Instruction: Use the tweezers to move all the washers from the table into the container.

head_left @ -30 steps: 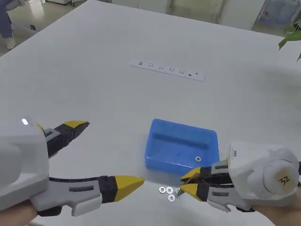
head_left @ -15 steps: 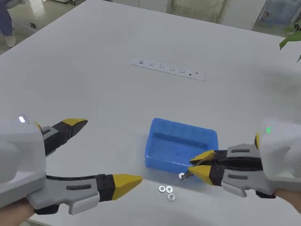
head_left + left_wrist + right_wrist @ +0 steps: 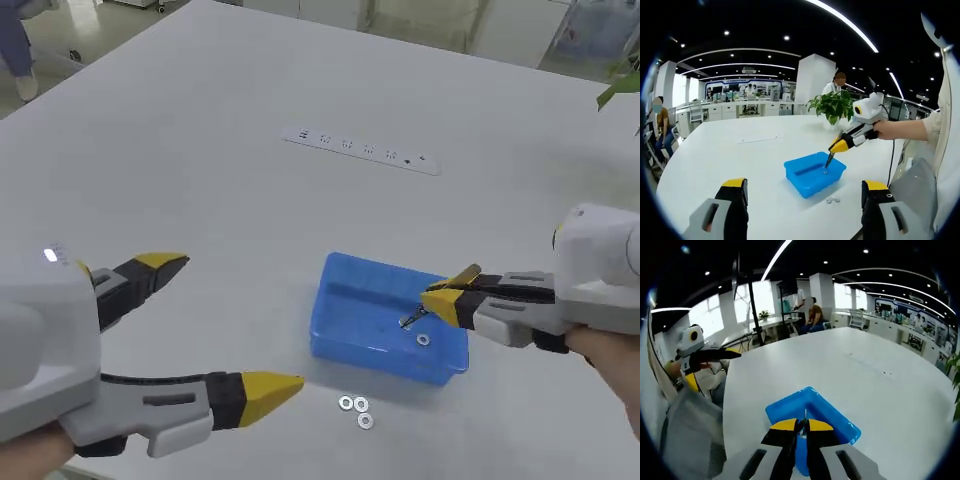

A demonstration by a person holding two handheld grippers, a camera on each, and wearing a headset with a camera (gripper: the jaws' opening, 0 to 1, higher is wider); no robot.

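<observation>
So far, one washer [image 3: 423,341] lies in the blue container [image 3: 345,275] just below the right gripper [image 3: 450,288], whose jaws pinch the tweezers [image 3: 418,314]; three washers [image 3: 355,408] sit outside, below-left of it. The left gripper [image 3: 232,322] gapes wide, empty.

Counter [image 3: 200,150]: container [image 3: 385,290] near front centre, one washer [image 3: 424,341] inside. Three washers [image 3: 357,408] on counter just before container. Socket strip [image 3: 362,150] well behind. Right gripper [image 3: 450,288] above container's right side; left gripper [image 3: 243,322] front left.
</observation>
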